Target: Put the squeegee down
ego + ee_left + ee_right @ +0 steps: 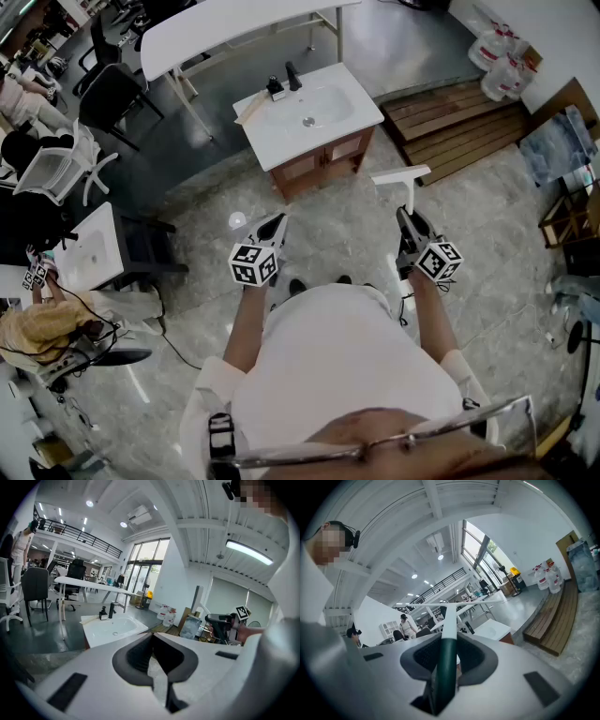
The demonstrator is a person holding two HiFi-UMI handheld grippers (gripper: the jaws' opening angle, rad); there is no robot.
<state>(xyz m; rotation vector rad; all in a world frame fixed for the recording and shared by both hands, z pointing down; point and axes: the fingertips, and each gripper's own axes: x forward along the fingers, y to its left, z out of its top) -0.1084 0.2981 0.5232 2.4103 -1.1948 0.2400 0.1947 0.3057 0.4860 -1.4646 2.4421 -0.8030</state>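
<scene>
The squeegee (405, 184) has a white blade and a dark green handle (446, 665). My right gripper (410, 223) is shut on that handle, and the blade (454, 603) sticks out level ahead of the jaws, above the floor. In the head view it hangs to the right of a white sink cabinet (309, 117), in front of it. My left gripper (275, 228) is held at about the same height to the left. Its jaws (152, 638) are shut with nothing between them. The right gripper (224, 622) also shows at the right of the left gripper view.
The sink cabinet carries a black tap (293, 75) and stands on a marbled floor. Behind it is a long white table (225, 28) with office chairs (103, 94). Wooden pallets (459, 122) and water bottles (497, 61) lie at the right. A second small sink unit (89, 248) stands at the left.
</scene>
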